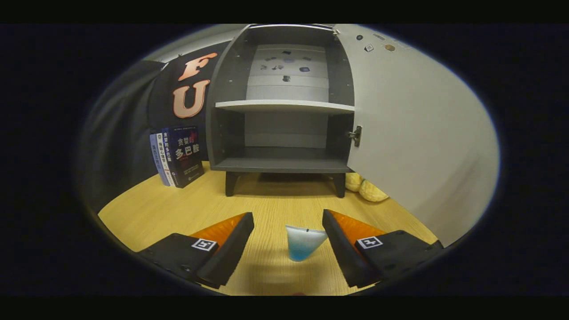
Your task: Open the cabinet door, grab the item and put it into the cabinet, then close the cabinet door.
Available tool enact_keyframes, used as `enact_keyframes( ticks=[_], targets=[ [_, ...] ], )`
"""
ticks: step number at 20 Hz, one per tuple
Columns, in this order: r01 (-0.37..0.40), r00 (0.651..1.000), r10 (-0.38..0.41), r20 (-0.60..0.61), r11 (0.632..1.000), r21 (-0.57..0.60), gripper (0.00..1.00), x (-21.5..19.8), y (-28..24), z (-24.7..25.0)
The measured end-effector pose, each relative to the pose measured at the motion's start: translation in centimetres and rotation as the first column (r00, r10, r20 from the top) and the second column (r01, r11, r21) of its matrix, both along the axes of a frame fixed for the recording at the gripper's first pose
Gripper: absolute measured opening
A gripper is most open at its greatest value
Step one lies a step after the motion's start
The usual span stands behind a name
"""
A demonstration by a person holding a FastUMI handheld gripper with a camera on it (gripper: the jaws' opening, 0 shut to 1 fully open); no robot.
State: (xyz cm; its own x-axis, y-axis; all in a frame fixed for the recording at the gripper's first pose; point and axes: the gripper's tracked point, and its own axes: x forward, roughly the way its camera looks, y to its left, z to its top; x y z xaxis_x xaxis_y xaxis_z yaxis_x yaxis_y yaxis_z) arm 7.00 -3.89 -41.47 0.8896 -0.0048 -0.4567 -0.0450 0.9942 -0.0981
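Cabinet (pixel 284 106), a small grey two-tier unit on short dark legs, stands with its pale door (pixel 422 133) swung wide on the hinge side, leaving both the upper shelf and the lower compartment bare and reachable. Seen from the gripper view, the hand-held gripper (pixel 288 249) hangs low over the light wooden tabletop (pixel 146 213) with its fingers spread apart, touching nothing. Between them, slightly nearer the right finger, sits the item to be stored: a small translucent blue cone-shaped piece (pixel 303 243) resting on the wood, apparently lined up for a grasp. Door-opening looks complete; closing on the cone would be the likely next step. A row of upright dark-covered books (pixel 178 155) leans beside the cabinet's left wall, and a soft yellow plush object (pixel 366 186) lies tucked under the open door.
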Motion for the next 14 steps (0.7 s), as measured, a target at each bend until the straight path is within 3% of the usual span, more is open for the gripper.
enact_keyframes(
  ticks=[14],
  targets=[
    [0.01, 0.998, -0.01, 0.064, 1.0, -0.003, 0.99, -0.2, -1.7, 0.9]
  ],
)
